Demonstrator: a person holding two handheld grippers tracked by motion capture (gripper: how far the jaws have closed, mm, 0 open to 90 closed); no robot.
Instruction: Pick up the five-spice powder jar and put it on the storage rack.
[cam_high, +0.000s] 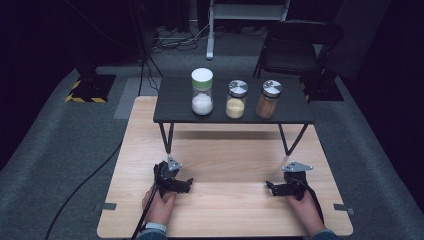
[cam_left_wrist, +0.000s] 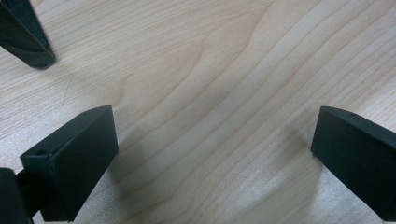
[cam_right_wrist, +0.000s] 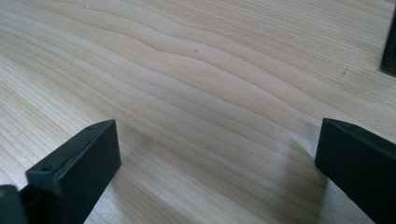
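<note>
**Both tools spread and empty on the desk, three jars ahead on the raised shelf**

The room is dark, with grey carpet around the work area, a black chair (cam_high: 300, 47) behind at the right, a white stand leg (cam_high: 211, 30) behind the middle, and a yellow-and-black striped base (cam_high: 86, 92) at the far left. A light wooden desk (cam_high: 225, 210) fills the foreground. Across its far part stands a low black shelf (cam_high: 232, 112) on thin legs, and on it three jars stand upright in a row, apart from one another: a taller jar with a white lid (cam_high: 202, 91) holding white grains at the left, a jar of yellow grains (cam_high: 236, 99) in the middle, and a jar of brown powder (cam_high: 269, 99) at the right, the last two with metal lids.

The jars lie straight ahead of the hands and higher than them, well apart from both tools. The left tool (cam_high: 181, 185) rests on the desk nearest the white-lidded jar; the right tool (cam_high: 274, 189) rests nearest the brown jar. The middle jar sits about evenly between them. Each jar's long axis is vertical, so a grasp would likely come level from the front, across the glass body.

In both gripper views the jaws stand wide apart over bare wood grain, holding nothing. The tools point inward toward each other.
</note>
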